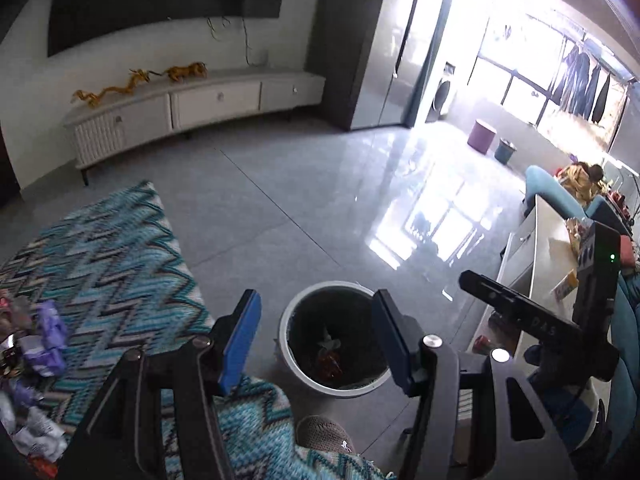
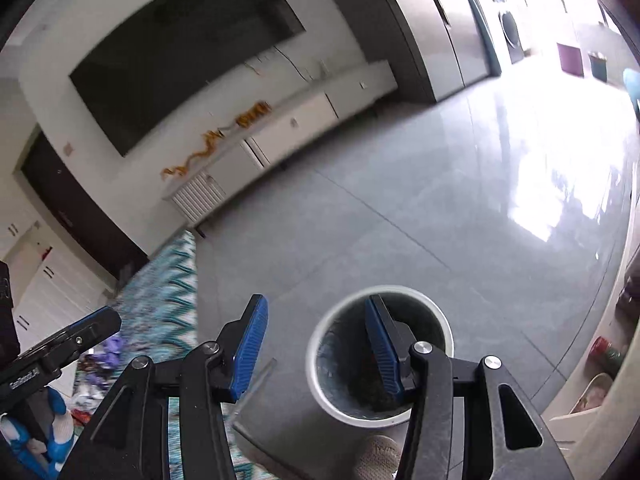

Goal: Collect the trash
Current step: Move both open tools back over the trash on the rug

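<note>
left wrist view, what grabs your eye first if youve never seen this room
The white-rimmed trash bin on the grey floor, framed between the open left gripper, with scraps at its bottom. Left of it lies a teal zigzag rug with a heap of crumpled wrappers at its edge.

The left gripper (image 1: 316, 344) has a matte black frame of angled linkage arms with triangular cut-outs, joined by round silver screw heads. Its two fingers (image 1: 242, 340) are flat black bars faced with ribbed blue pads. The right gripper (image 2: 316, 350) is built the same way: black arms, silver pivot screws, blue ribbed pads on its fingers (image 2: 250, 350). In the left view the right unit's black housing carries a small green light and pale lettering too blurred to read. In the right view a hand (image 2: 36, 436) wears a white knit glove with blue coating. A beige knitted slipper (image 1: 326, 434) covers one foot.
</note>
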A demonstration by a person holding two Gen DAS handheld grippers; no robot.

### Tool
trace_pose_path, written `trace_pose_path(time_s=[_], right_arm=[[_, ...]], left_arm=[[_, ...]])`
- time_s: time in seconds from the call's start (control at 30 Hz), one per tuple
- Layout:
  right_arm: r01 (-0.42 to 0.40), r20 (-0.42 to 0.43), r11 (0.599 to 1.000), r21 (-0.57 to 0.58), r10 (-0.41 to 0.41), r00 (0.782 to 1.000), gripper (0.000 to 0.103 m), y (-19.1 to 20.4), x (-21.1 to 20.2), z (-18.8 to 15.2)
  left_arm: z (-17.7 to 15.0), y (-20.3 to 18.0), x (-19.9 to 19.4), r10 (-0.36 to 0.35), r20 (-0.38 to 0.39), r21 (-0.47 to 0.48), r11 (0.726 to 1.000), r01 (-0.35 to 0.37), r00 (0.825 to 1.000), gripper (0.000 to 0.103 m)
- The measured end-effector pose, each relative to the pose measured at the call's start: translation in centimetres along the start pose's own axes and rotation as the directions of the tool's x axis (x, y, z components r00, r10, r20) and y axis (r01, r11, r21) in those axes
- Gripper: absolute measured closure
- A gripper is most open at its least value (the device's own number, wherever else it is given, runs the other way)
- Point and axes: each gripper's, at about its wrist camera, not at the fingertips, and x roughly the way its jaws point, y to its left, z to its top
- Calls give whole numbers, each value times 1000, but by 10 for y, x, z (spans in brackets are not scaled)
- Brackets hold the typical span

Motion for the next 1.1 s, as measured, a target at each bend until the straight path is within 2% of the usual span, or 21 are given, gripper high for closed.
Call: trace_pose_path(time_s=[0.17, 0.27, 0.37, 0.43, 0.53, 0.57, 0.73, 0.87, 0.9, 0.97, 1.07, 1.1], right_arm=[[-44, 67, 998, -46, 47, 997, 55, 34, -46, 2], [-71, 97, 994, -87, 80, 992, 55, 58, -69, 2], [-106, 118, 986, -129, 122, 986, 55, 90, -89, -2], [-120, 128, 980, -158, 141, 982, 55, 110, -99, -2], [-170, 123, 964, -203, 198, 973, 55, 145, -113, 1], [-185, 121, 959, -214, 214, 969, 55, 151, -115, 4], [-258, 103, 927, -271, 294, 950, 55, 199, -122, 15], [-296, 87, 898, -325, 340, 936, 55, 242, -118, 23], [-301, 82, 894, -332, 345, 935, 55, 249, -114, 22], [-320, 60, 881, -348, 362, 930, 55, 267, -103, 23], [-336, 16, 867, -367, 367, 930, 55, 284, -78, 17], [-338, -1, 866, -369, 364, 931, 55, 289, -67, 14]], left_arm=[[-3, 17, -63, 69, 98, -18, 998, -67, 993, 47], [-6, 40, -105, 134, 163, -37, 991, -130, 977, 47], [-6, 71, -157, 226, 228, -66, 974, -216, 947, 47], [-6, 95, -196, 301, 268, -95, 954, -286, 915, 47], [-7, 128, -236, 364, 296, -143, 931, -336, 883, 47], [-6, 142, -254, 395, 307, -172, 918, -357, 866, 47], [-7, 191, -310, 479, 340, -264, 874, -407, 809, 48], [-9, 223, -333, 527, 346, -311, 845, -435, 776, 48], [-9, 229, -334, 534, 345, -319, 840, -439, 772, 48], [-15, 243, -333, 534, 339, -332, 838, -433, 775, 48], [-31, 265, -314, 531, 296, -341, 835, -432, 794, 48], [-40, 275, -303, 524, 271, -346, 836, -426, 807, 48]])
